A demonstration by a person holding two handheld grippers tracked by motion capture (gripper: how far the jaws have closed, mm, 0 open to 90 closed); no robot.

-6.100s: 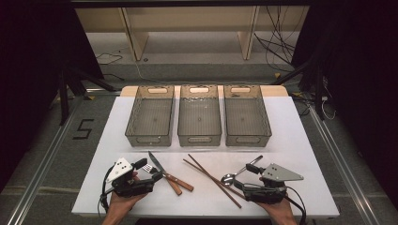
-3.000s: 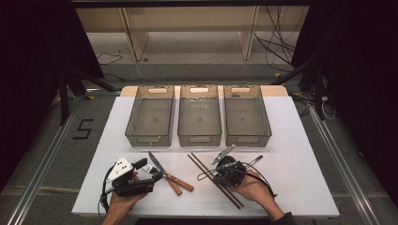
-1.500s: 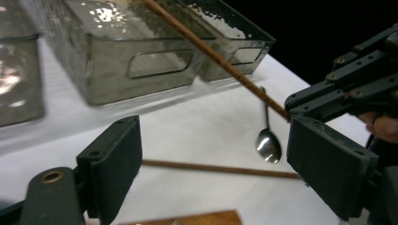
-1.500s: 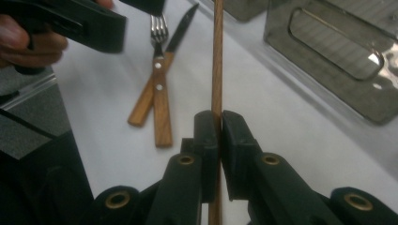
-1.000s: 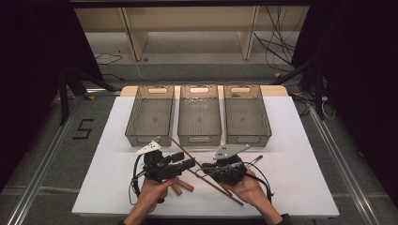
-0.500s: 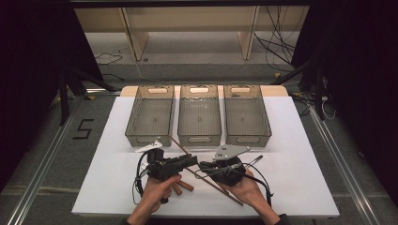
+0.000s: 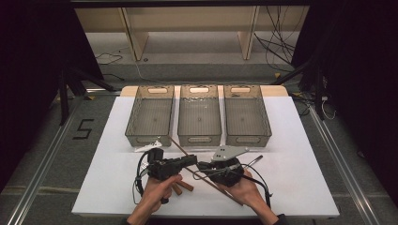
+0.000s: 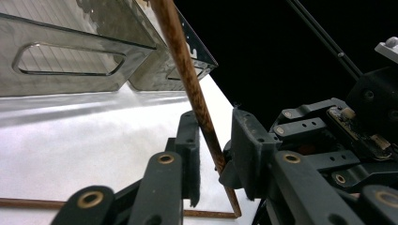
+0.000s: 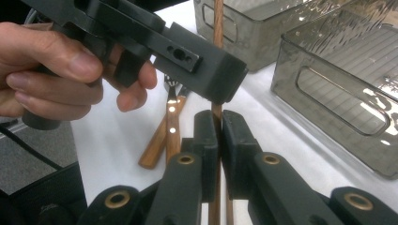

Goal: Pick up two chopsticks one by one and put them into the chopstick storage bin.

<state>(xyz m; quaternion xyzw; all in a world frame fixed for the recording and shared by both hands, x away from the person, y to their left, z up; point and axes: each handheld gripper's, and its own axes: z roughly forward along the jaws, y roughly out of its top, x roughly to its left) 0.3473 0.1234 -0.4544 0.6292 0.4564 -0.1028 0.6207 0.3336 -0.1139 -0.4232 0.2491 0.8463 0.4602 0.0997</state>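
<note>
Right gripper view shows the right gripper [image 9: 219, 140], its matte black jaws pressed together on a slim, round chopstick of reddish-brown wood [image 9: 218, 28] that runs straight up between the pads and away toward the bins. Just beyond, the blocky black body of the left gripper [image 9: 206, 77] crosses that stick, held by a hand [image 9: 61, 70] with its fingers curled round the grip. Behind them two wooden-handled, riveted utensils [image 9: 171, 126] lie side by side on the smooth white table [image 9: 117, 136]. In the left gripper view the grainy stick [image 8: 187, 79] slants between the left gripper's two felt-faced jaws, which stand apart with daylight either side of it; a second thin wooden chopstick [image 8: 28, 203] lies flat on the tabletop along the bottom. From the high view both hands come in at the near edge, the grippers nose to nose at mid-table, with the held stick angled up toward the left. Farther off stand three clear smoky plastic bins [image 7: 199, 115] with ribbed walls and slotted handles, side by side.
</note>
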